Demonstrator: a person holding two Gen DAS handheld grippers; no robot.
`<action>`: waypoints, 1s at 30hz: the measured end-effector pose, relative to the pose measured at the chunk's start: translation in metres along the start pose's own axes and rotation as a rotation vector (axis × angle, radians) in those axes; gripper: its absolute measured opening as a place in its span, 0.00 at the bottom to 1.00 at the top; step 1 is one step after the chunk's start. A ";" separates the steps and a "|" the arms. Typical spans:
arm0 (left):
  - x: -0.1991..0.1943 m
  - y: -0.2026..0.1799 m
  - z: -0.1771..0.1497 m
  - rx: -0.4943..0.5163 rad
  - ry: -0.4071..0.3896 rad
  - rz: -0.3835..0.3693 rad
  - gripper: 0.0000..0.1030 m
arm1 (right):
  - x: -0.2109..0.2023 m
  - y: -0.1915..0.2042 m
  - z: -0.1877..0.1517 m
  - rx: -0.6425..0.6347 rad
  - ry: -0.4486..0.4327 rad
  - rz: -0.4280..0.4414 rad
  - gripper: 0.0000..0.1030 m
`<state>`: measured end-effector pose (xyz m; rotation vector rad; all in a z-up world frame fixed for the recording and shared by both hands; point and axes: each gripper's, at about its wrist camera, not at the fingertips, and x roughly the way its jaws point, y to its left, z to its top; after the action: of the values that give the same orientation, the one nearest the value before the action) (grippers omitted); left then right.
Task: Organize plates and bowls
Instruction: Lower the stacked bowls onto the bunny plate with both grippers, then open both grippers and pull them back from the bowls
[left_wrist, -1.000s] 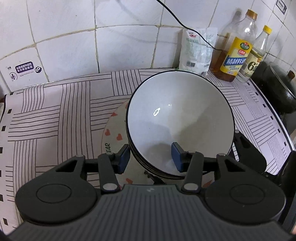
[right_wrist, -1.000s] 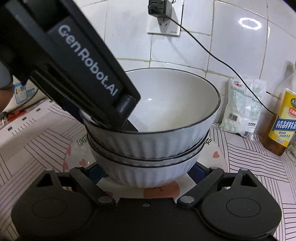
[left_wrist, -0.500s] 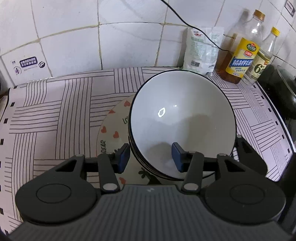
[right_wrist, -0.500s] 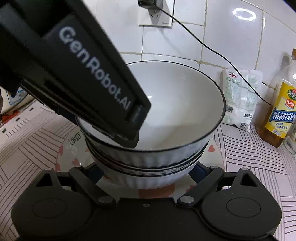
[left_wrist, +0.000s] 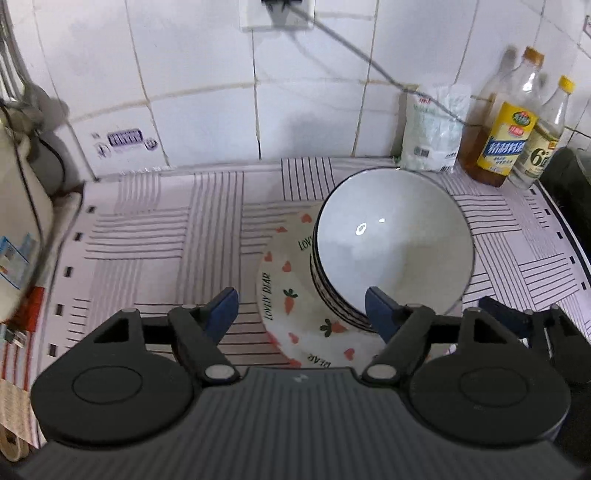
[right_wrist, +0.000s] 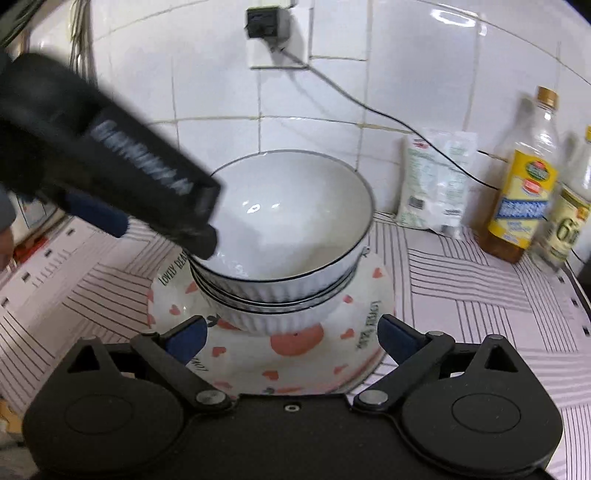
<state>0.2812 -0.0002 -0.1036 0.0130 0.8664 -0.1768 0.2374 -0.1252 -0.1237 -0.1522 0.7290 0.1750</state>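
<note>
A stack of white ribbed bowls with black rims (left_wrist: 391, 243) (right_wrist: 291, 236) sits on a round plate with red hearts and carrots (left_wrist: 291, 295) (right_wrist: 295, 354). My left gripper (left_wrist: 301, 310) is open and empty, above the plate's near-left edge; its body shows in the right wrist view (right_wrist: 110, 162) over the bowls' left rim. My right gripper (right_wrist: 291, 338) is open and empty, its fingers on either side of the plate's near part, just short of the bowls.
A striped mat (left_wrist: 155, 240) covers the counter. A white bag (left_wrist: 432, 129), an oil bottle (left_wrist: 506, 122) and a second bottle (left_wrist: 543, 136) stand at the back right against the tiled wall. A black pot (left_wrist: 569, 173) is at far right. A power cord (right_wrist: 369, 107) hangs from the socket.
My left gripper has opened, let go of the top bowl's rim and pulled back up and to the left. My right gripper has backed away from the stack. The bowls rest on the plate.
</note>
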 end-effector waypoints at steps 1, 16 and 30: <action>-0.007 0.001 -0.001 0.003 -0.008 0.005 0.73 | -0.006 -0.002 0.001 0.019 -0.003 0.001 0.97; -0.094 0.011 -0.021 -0.020 -0.041 0.109 0.92 | -0.069 -0.044 0.019 0.194 0.096 -0.117 0.98; -0.157 0.010 -0.057 -0.062 -0.048 0.095 0.92 | -0.145 -0.038 0.029 0.104 0.128 -0.094 0.98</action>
<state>0.1400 0.0375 -0.0214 -0.0083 0.8208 -0.0605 0.1578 -0.1720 -0.0017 -0.0991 0.8550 0.0379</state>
